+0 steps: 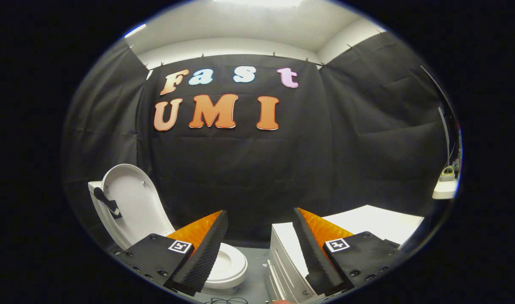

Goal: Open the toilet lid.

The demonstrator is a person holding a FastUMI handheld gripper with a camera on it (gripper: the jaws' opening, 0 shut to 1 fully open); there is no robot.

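A white toilet (230,266) stands on the grey floor, below and behind my left finger. Its lid (132,202) is raised, leaning back upright against the tank, with a dark strap-like piece (107,202) on its left edge. The seat ring lies flat, partly hidden by the left finger. My gripper (259,217) is open, with orange and black fingers (206,245) spread wide and nothing between them. The fingers are above and nearer than the toilet, not touching it.
A white cabinet with ribbed drawer fronts (282,266) stands right of the toilet, behind my right finger, with a flat white top (375,221). A small white shelf (445,192) carrying a small object hangs on the right wall. Cables (227,300) lie on the floor.
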